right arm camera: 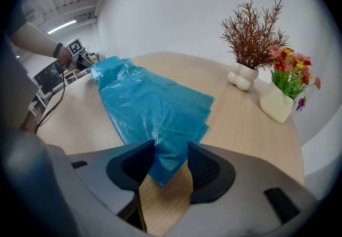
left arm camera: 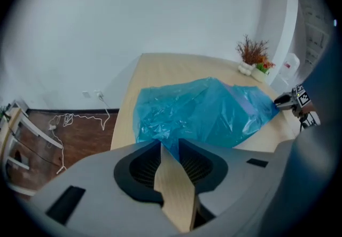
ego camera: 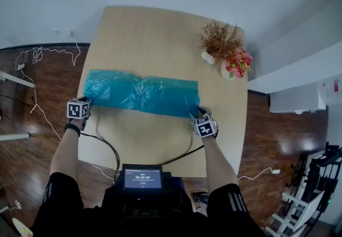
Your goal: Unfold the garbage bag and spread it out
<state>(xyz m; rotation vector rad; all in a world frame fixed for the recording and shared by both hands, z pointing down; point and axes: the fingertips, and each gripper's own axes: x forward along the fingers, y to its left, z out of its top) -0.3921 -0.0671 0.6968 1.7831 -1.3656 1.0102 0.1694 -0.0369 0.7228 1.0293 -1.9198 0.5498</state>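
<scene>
— Closest up is a small lit screen [ego camera: 142, 178] at the person's chest, with both forearms reaching past it. Where does the garbage bag [ego camera: 141, 93] lie?
— Flat on the wooden desk [ego camera: 155, 38], a long, crumpled blue strip running side to side across the middle. Its left end reaches the desk's left edge; its right end stops short of the right edge.
— And the left gripper [left arm camera: 170, 142]?
— At the strip's near left corner. Its jaws stand a little apart, and the tip of that corner pokes in between them, with bare wood showing in the gap.
— The right gripper [right arm camera: 171, 147]?
— At the near right corner, jaws set wider. A layered corner of the bag lies between them, not pinched.
— Anything else on the desk?
— At the far right corner, well apart from the bag, a white vase [ego camera: 208, 58] of dried brown twigs, and just beside it a second vase [ego camera: 226, 70] of coloured flowers.
</scene>
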